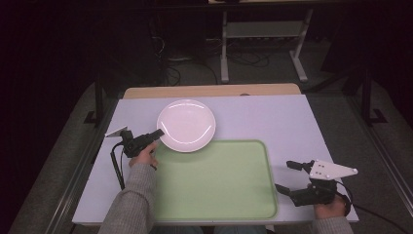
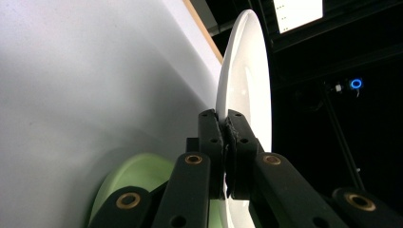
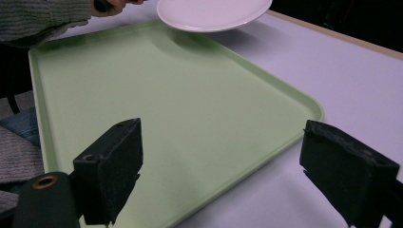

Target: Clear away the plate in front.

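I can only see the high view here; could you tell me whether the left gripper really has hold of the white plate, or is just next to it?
Observer: It has hold of it. In the left gripper view the left gripper has its jaws pinched shut on the rim of the plate.
Operator: Thank you. Is the plate resting on the tray?
Observer: No. In the right gripper view the plate is lifted over the far edge of the green tray, with its shadow falling on the tray and table beneath.
Operator: And the right gripper?
Observer: The right gripper is open, jaws wide apart with nothing between them, facing the tray's near corner.
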The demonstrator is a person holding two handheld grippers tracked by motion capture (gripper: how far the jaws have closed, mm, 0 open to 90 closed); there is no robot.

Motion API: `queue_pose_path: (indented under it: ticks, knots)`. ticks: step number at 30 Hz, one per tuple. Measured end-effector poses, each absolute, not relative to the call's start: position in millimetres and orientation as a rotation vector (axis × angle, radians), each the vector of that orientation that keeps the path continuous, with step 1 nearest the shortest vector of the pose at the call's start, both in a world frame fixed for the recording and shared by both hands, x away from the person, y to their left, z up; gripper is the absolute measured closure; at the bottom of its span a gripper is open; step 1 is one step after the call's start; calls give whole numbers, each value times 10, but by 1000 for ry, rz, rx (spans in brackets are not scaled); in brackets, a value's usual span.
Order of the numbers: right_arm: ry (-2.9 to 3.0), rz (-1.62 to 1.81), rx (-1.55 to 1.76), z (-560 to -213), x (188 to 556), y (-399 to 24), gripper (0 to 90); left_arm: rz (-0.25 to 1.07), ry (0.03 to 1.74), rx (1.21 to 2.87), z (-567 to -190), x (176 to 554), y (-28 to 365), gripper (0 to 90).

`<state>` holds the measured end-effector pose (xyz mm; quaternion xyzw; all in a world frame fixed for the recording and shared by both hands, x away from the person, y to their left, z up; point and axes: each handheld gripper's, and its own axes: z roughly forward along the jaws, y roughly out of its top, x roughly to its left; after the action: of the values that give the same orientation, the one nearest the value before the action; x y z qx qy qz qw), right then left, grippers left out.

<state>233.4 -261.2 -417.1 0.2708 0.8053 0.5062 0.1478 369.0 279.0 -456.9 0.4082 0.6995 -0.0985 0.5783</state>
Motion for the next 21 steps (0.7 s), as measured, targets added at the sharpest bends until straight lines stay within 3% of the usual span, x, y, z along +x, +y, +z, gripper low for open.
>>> queue_pose_path:
  ticks: [12, 21]
  knots:
    - [2324, 1447, 771, -4167, 2340, -2592, 136, -221, 1554, 1022, -4468, 3512, 2751, 876]
    - [2334, 1437, 776, -4172, 2352, -2571, 136, -265, 1548, 1019, -4604, 3270, 2693, 876]
